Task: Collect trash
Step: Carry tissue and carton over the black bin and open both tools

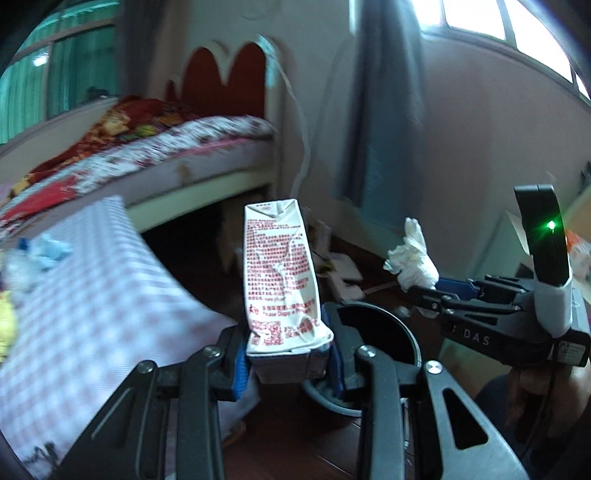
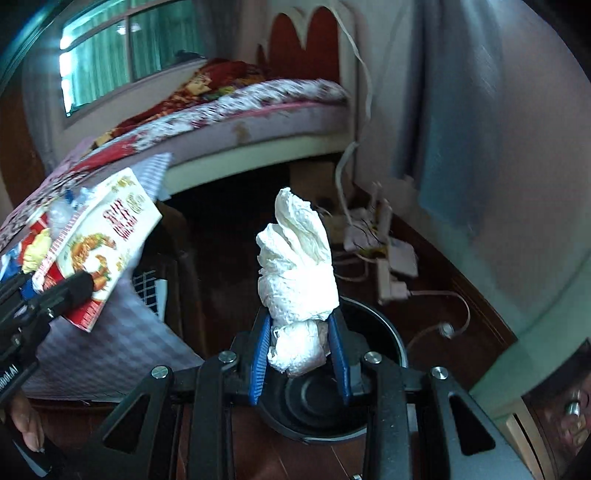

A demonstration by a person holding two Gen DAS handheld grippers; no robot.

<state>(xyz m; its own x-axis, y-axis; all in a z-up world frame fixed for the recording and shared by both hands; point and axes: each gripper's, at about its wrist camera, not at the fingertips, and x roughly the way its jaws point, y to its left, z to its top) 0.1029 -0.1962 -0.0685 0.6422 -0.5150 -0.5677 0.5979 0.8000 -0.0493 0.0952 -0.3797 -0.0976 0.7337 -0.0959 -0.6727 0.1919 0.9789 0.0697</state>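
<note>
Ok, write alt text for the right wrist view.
The right gripper clamps a crumpled white paper towel above a round black bin on dark wood flooring. At left, the left gripper holds a printed white carton.

A bed (image 1: 207, 140) with a red headboard (image 1: 225, 66) stands far left; a checked tablecloth (image 1: 92, 280) hangs near left; white cables (image 2: 384, 254) lie tangled on the floor at right

Premises: home bedroom.
Bed (image 1: 207, 140): floral mattress cover, red patterned quilt (image 2: 207, 85), white headboard (image 2: 306, 33) with red padded panels.
Windows: green curtains (image 2: 99, 62).
Floor (image 2: 436, 295): dark wood; power strips (image 2: 391, 258) and cables by the wall.
Table: pink checked tablecloth (image 1: 92, 295).
</note>
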